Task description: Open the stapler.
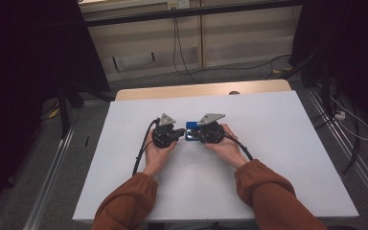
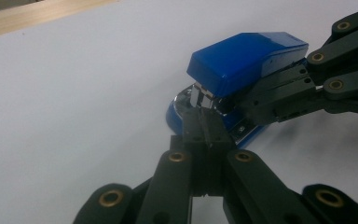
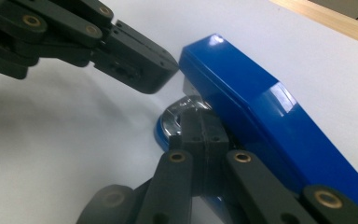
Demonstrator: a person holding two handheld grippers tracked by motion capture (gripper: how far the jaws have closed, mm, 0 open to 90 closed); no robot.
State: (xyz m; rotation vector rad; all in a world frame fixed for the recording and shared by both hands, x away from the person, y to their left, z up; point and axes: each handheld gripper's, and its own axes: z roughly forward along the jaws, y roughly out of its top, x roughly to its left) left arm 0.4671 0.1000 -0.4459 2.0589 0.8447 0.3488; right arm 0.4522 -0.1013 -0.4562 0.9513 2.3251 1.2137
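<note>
Stapler [image 2: 242, 60], glossy blue plastic, wedge-shaped, between matte black grippers [image 2: 204, 133]

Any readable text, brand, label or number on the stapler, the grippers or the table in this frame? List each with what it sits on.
None can be read.
Blue stapler: plain glossy top, no brand or label in sight.
Left gripper and right gripper: black jaws with brass rivets, no markings.
White table: bare surface, no print.

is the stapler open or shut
Open: the stapler's blue top is lifted clear of its metal base, with a visible gap at the front.
</note>
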